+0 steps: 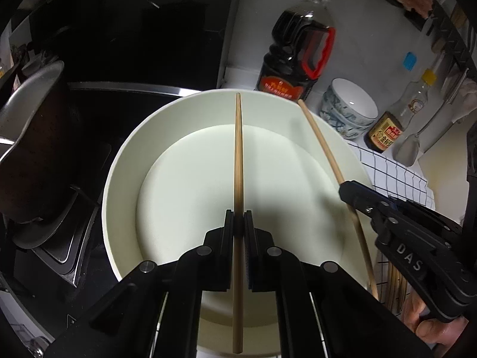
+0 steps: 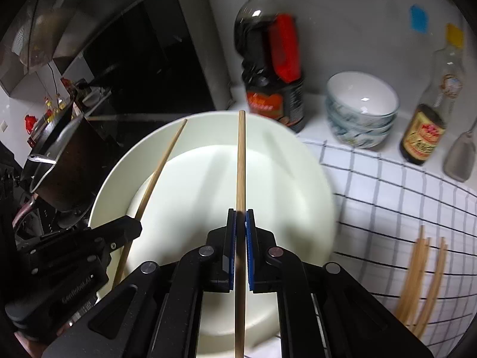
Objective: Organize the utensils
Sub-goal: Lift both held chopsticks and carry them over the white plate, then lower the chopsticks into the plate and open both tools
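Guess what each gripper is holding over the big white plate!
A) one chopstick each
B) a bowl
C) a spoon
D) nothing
A: the left gripper is shut on one chopstick and the right gripper on another chopstick, both above the plate.

A large dark soy sauce bottle (image 2: 269, 68) with a red cap and red handle stands against the white wall. Just beside it, a stack of white bowls (image 2: 359, 113) with blue pattern. Further along, a smaller clear sauce bottle (image 2: 429, 119) with yellow cap, roughly a third full of dark liquid, near a grey spatula (image 2: 460, 156). White cloth (image 2: 387, 185) with a black grid covers the counter. Dark pot (image 1: 32, 146) sits on the black stove (image 1: 89, 208). Blue and yellow wall tabs (image 2: 419, 19) above.
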Tool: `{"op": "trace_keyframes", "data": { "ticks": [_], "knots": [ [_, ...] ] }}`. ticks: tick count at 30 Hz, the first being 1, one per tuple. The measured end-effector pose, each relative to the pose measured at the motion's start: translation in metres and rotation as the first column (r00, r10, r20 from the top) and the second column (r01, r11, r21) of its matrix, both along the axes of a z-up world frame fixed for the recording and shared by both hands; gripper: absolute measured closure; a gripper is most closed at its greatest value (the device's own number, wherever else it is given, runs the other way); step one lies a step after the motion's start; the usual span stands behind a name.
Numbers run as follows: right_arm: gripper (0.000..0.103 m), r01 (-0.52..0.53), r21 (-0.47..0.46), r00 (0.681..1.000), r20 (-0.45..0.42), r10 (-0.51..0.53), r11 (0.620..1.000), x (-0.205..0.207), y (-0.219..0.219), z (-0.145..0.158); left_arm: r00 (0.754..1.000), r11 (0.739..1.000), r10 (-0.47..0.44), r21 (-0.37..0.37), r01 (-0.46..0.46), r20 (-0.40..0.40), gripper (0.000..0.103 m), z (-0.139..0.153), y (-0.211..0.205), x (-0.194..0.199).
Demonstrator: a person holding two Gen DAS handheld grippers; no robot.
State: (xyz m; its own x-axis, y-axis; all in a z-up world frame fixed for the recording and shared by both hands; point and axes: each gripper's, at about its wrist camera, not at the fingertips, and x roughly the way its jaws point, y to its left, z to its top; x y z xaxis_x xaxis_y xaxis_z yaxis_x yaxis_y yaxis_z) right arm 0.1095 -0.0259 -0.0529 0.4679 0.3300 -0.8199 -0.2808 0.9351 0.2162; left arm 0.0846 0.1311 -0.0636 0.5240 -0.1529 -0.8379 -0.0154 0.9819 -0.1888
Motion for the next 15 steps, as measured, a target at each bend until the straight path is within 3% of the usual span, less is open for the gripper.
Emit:
{"op": "trace_keyframes", "data": {
  "ticks": [15],
  "knots": [
    [0.097,0.019,-0.048,0.985,-0.172,-0.027,0.999,0.034,0.025,-0.049,0.992,0.999,-0.025,-0.028,0.022,-0.122,0.096,-0.040,0.013,0.027]
  ]
}}
